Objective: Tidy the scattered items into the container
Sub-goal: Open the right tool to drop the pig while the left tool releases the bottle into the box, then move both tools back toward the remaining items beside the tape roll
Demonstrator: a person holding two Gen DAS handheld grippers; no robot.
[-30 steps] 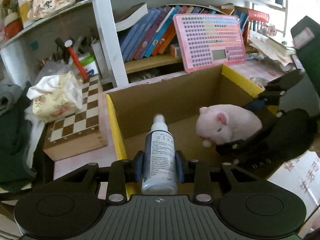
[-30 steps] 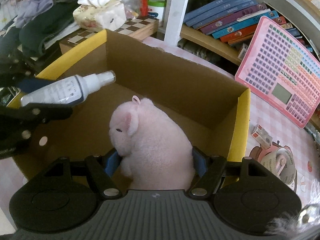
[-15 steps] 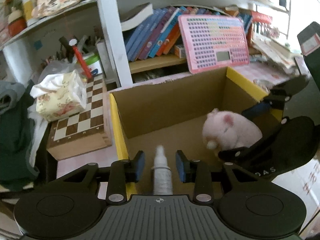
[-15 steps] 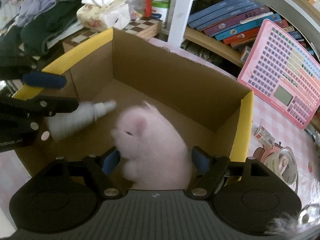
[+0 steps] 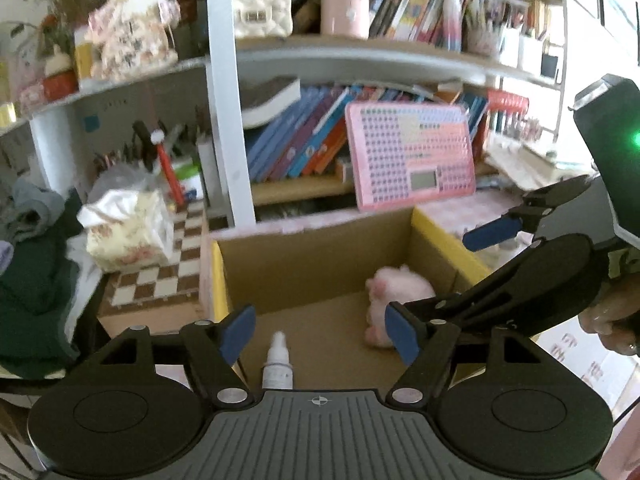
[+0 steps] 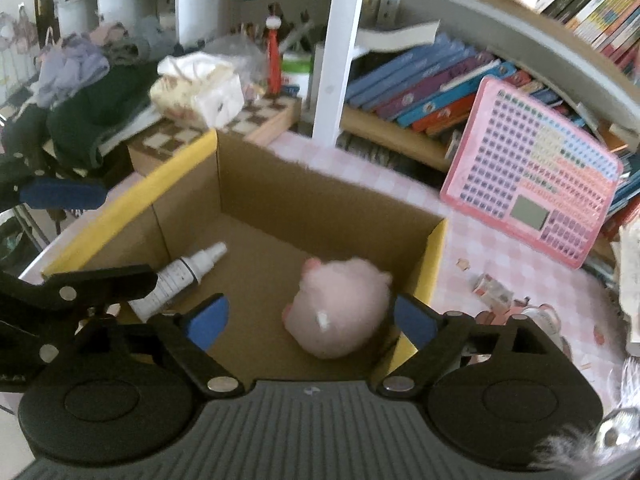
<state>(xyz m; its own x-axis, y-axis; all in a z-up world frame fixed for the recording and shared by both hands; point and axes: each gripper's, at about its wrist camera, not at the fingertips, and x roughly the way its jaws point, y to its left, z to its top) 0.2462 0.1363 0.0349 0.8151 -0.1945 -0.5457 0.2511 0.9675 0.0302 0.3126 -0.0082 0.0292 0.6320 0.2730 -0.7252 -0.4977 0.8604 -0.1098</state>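
An open cardboard box (image 5: 316,254) with yellow-edged flaps (image 6: 430,264) stands on the pink checked table. A white spray bottle (image 5: 278,366) lies on the box floor, also in the right wrist view (image 6: 180,276). A pink plush pig (image 6: 338,312) lies on the box floor at the right, also in the left wrist view (image 5: 394,292). My left gripper (image 5: 320,334) is open and empty above the box's near side. My right gripper (image 6: 310,318) is open and empty above the pig.
A pink keyboard toy (image 5: 410,156) leans on the bookshelf behind the box. A chessboard box (image 5: 160,276) with a tissue pack (image 5: 128,230) is at the left. Small items (image 6: 490,286) and a tape roll lie on the table right of the box.
Both grippers opened. The spray bottle dropped from my left gripper and the plush pig from my right gripper onto the box floor. Both grippers rose and pulled back.
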